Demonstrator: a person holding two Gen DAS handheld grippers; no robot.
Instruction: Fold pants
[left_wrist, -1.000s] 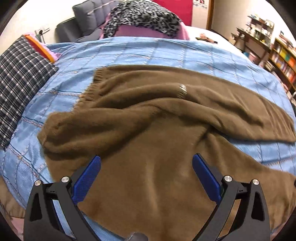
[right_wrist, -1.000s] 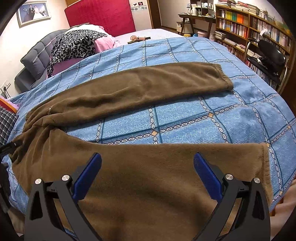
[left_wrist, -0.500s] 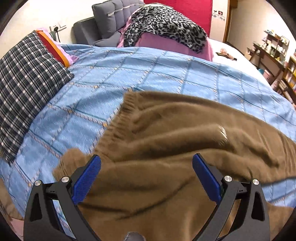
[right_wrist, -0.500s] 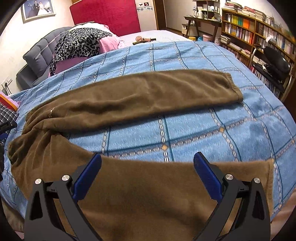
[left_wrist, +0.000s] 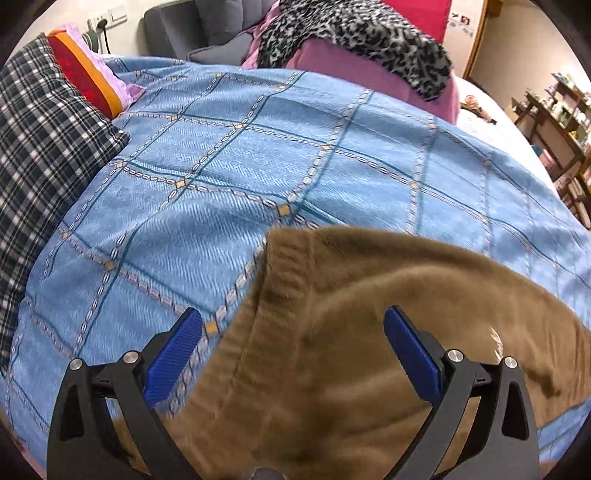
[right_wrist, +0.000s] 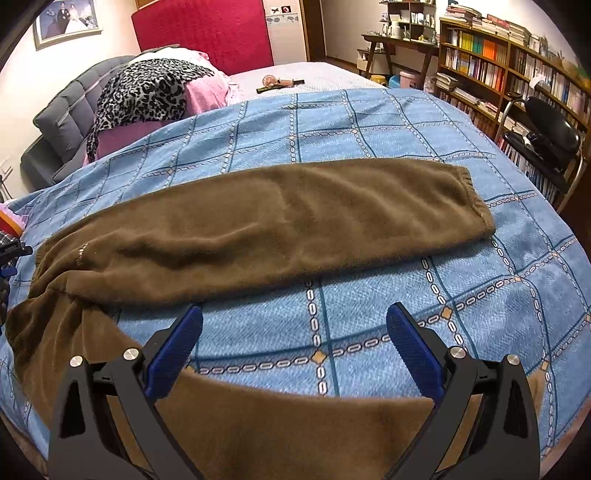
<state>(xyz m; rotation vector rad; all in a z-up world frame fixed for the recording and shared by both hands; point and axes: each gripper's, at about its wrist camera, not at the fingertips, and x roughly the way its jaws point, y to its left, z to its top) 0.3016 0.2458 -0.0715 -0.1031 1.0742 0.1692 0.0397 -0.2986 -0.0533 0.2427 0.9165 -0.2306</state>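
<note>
Brown fleece pants (right_wrist: 266, 225) lie spread on the blue checked bedspread (right_wrist: 388, 140), legs apart in a V; the far leg reaches right to its cuff (right_wrist: 476, 206), the near leg (right_wrist: 295, 424) runs along the bed's front edge. In the left wrist view the ribbed waistband (left_wrist: 284, 280) lies between and just ahead of my left gripper's (left_wrist: 293, 343) open blue fingers. My right gripper (right_wrist: 295, 343) is open and empty, above the near leg's upper edge, with bare bedspread between its fingertips.
A plaid pillow (left_wrist: 40, 155) lies at the bed's left. A leopard-print blanket on pink bedding (right_wrist: 147, 92) and a grey headboard (right_wrist: 62, 122) are at the back. Bookshelves (right_wrist: 517, 74) and a black chair (right_wrist: 546, 133) stand to the right.
The left gripper has moved forward and left, from over the seat of the pants to the waistband corner. The right gripper has shifted forward over the near leg's edge. Both stay open.
</note>
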